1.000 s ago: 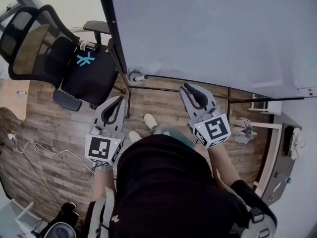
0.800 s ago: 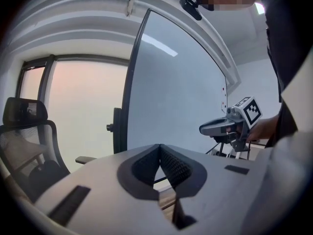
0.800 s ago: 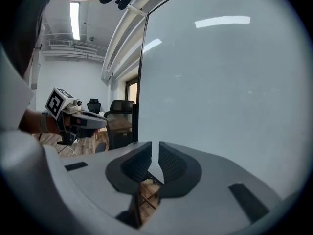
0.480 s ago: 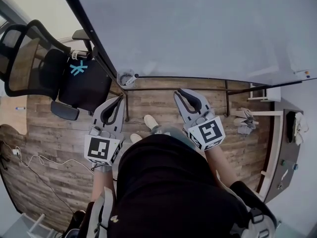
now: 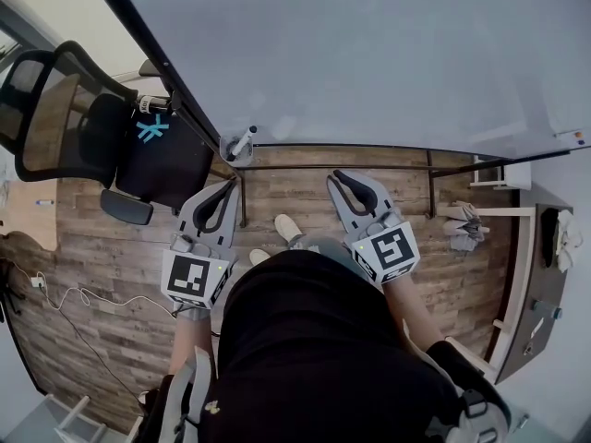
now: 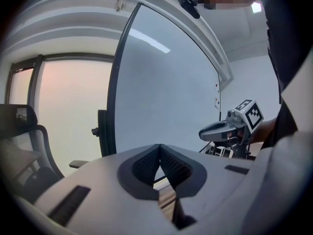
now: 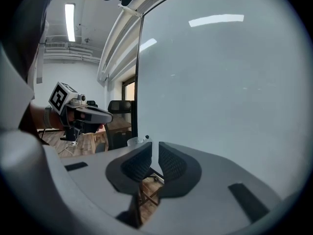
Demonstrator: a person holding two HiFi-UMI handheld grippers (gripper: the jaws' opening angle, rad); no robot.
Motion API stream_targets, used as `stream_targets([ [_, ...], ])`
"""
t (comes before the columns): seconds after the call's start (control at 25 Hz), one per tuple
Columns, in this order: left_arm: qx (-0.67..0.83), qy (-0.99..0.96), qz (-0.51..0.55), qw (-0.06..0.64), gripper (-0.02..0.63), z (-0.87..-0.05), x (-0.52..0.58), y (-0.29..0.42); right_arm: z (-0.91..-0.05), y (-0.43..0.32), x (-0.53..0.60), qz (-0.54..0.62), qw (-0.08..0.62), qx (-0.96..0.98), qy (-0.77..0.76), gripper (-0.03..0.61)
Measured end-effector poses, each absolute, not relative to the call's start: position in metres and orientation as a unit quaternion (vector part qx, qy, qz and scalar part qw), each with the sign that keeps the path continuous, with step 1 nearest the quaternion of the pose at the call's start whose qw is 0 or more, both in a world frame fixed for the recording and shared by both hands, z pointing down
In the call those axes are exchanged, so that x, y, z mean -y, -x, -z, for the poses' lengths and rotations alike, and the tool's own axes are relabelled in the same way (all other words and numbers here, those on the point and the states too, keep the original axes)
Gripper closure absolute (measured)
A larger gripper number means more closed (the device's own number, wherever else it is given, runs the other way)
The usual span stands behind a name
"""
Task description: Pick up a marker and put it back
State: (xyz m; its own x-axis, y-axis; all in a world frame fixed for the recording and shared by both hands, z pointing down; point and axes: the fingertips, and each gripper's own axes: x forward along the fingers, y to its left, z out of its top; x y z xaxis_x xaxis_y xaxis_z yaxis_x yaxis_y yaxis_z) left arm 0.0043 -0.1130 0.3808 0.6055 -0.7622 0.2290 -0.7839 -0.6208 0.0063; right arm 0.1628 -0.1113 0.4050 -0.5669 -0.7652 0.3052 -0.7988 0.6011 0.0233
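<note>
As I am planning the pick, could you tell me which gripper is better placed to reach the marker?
Left, probably. The left gripper sits nearer the cup holding the marker than the right gripper does, and points toward it. Its jaws are together, so they must open first.

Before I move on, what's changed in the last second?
The right gripper edged slightly toward the left gripper and its jaws narrowed, with nothing between them. Nothing was taken or let go. The left gripper stays shut and empty; the marker remains in its cup by the whiteboard.
</note>
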Motion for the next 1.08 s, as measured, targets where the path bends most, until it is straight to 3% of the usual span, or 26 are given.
stream_targets([
  [1.08, 0.450, -0.884, -0.109, 0.063, 0.608, -0.387, 0.108, 0.007, -0.396, -0.153, 0.115, -0.050, 0.139, 0.892, -0.426, 0.528],
])
